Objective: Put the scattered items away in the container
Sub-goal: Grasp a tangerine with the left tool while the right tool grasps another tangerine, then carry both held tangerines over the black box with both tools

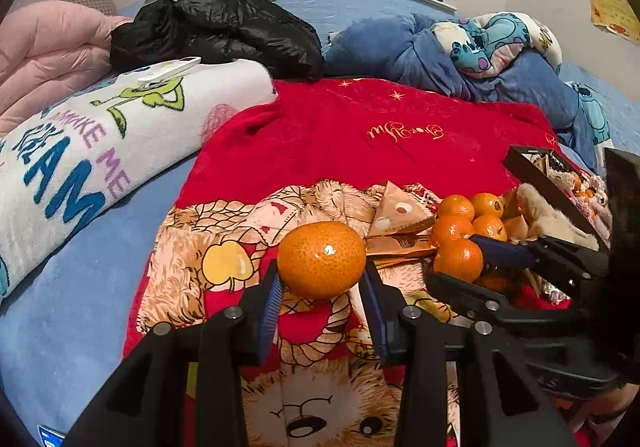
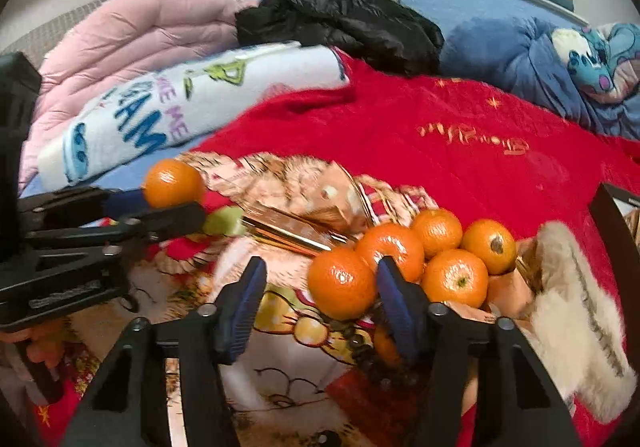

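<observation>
The left gripper [image 1: 322, 287] held a tangerine [image 1: 321, 259] clamped between its blue pads, lifted a little above the red blanket [image 1: 360, 135] on the bed — low centre in the left wrist view. In the right wrist view that same fruit sat at the left of the frame, pinched at the gripper's tips.

The right gripper [image 2: 320, 283] reached into a cluster of tangerines [image 2: 436, 259] lying at centre right of its own view. Its jaws stood partly apart around the nearest tangerine [image 2: 341, 283]; the right pad lay against the fruit, while a clear gap showed between the fruit and the left pad, so it was not yet gripped. The frame was blurred with motion.

A golden wrapper [image 2: 288, 231] lay just left of the cluster, and a triangular paper packet [image 1: 398, 213] rested just above it in the left wrist view. The container [image 1: 552, 183] — a dark-rimmed box — stood at the right edge of the left wrist view, already holding small items I could not make out. A cream furry thing [image 2: 576, 311] lay between the cluster and the box. Further up the frame were a white printed blanket [image 1: 100, 151], a black jacket [image 1: 224, 27] and a pink quilt [image 1: 48, 43].
</observation>
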A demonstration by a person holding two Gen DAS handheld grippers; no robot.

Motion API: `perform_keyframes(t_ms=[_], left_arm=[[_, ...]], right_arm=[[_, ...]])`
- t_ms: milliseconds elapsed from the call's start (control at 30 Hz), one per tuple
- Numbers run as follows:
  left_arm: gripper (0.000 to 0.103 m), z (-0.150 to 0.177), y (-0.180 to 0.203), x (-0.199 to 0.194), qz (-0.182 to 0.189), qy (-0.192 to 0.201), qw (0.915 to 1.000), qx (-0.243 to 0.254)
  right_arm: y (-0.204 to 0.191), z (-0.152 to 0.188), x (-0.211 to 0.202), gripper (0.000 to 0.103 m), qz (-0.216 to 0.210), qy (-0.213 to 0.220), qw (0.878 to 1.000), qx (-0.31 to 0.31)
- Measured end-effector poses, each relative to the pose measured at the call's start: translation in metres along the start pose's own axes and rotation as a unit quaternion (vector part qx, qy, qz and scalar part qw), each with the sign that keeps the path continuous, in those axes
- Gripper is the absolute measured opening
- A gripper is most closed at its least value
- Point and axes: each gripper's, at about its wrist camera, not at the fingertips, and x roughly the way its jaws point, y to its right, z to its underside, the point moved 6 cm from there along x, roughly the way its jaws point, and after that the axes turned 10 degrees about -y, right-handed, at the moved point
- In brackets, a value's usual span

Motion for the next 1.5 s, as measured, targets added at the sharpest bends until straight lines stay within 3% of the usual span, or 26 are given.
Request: perform_keyframes(t_ms=[167, 367, 567, 900, 1267, 1433, 1500], left_arm=[[0.039, 0.000, 0.002, 0.000, 0.000, 0.001, 1.0000, 0.003], [0.039, -0.001, 0.002, 0.001, 0.000, 0.000, 1.0000, 0.003], [0.039, -0.003, 0.004, 0.000, -0.001, 0.006, 1.0000, 0.007], [0.039, -0.008, 0.010, -0.006, 0.013, 0.018, 0.9997, 0.012], [0.039, -0.007, 0.065, -0.042, 0.093, 0.035, 0.9937, 0.052], [0.039, -0.001, 0.097, -0.052, 0.147, 0.034, 0.9861, 0.070], [0.039, 0.001, 0.108, -0.055, 0.151, 0.034, 0.9847, 0.080]], right_arm=[[0.005, 0.000, 0.001, 0.037, 0.013, -0.003, 1.000, 0.007], [0.004, 0.000, 0.000, 0.035, 0.015, 0.001, 1.000, 0.005], [0.008, 0.002, -0.019, 0.034, -0.043, 0.047, 0.998, 0.017], [0.003, 0.001, -0.036, 0.034, -0.028, 0.076, 0.997, 0.016], [0.031, 0.012, -0.090, 0.034, 0.006, 0.092, 0.990, 0.109], [0.040, 0.027, -0.120, 0.034, 0.044, 0.110, 0.986, 0.117], [0.050, 0.034, -0.128, 0.034, 0.046, 0.113, 0.984, 0.129]])
